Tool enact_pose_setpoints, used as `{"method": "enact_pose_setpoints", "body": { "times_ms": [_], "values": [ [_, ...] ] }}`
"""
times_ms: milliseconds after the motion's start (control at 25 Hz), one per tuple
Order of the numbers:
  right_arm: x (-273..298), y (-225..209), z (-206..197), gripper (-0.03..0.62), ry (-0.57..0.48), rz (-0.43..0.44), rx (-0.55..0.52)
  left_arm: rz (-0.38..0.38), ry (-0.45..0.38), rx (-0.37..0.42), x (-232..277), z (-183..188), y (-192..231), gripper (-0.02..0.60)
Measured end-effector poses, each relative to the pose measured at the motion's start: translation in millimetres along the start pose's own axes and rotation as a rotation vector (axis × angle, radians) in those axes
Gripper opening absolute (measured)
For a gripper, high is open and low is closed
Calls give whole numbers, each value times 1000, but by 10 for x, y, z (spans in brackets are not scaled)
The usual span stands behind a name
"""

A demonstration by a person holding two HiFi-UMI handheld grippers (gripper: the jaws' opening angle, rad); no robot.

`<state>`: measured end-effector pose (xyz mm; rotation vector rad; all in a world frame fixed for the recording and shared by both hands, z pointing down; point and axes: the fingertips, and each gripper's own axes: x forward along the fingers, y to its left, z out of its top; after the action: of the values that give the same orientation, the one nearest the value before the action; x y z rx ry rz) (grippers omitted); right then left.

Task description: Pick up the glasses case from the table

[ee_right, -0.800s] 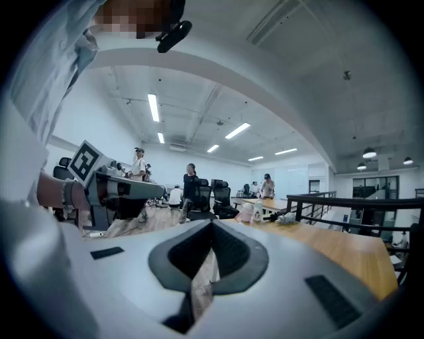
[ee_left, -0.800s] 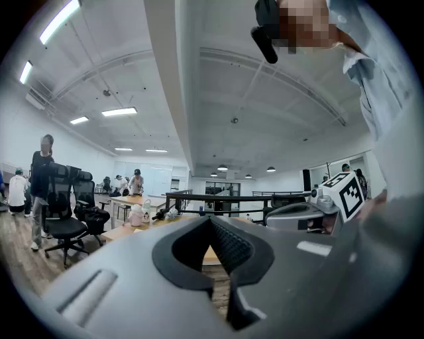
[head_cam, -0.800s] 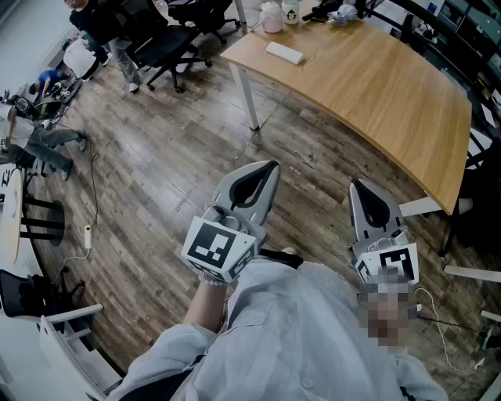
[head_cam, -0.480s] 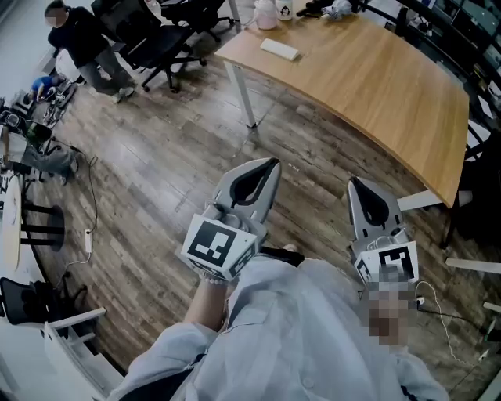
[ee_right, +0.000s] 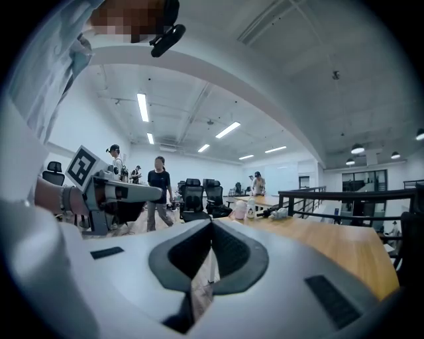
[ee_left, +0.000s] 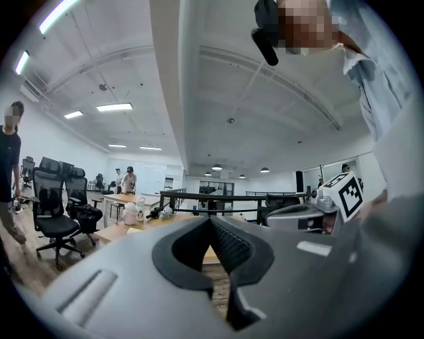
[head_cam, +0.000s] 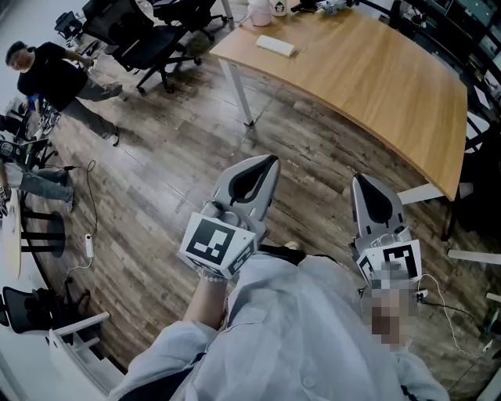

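Observation:
The glasses case (head_cam: 275, 45) is a flat white oblong lying near the far left end of the long wooden table (head_cam: 376, 86), well ahead of both grippers. My left gripper (head_cam: 271, 162) is held level over the wooden floor with its jaws shut and nothing between them; the left gripper view shows them meeting at the tip (ee_left: 211, 219). My right gripper (head_cam: 358, 179) hangs beside it, near the table's front edge, also shut and empty (ee_right: 212, 221). Neither gripper touches the table.
A pink bottle (head_cam: 259, 11) and a white mug (head_cam: 279, 7) stand at the table's far end. A white table leg (head_cam: 237, 95) drops to the floor ahead. Black office chairs (head_cam: 149, 39) and a walking person (head_cam: 55, 74) are at the far left. Cables (head_cam: 88, 235) lie on the floor.
The person at the far left has walked down and left in the head view. The table has slid slightly up the view. Both grippers stay shut in about the same place.

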<state>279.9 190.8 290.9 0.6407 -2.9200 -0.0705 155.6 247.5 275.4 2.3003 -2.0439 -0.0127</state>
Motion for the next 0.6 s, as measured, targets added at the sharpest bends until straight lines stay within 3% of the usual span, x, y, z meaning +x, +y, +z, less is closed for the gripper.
{"method": "enact_pose_setpoints", "body": {
  "times_ms": [600],
  "values": [
    [250, 231, -30, 0, 16, 45, 1, 56, -9, -10, -199, 33, 320, 5]
  ]
}}
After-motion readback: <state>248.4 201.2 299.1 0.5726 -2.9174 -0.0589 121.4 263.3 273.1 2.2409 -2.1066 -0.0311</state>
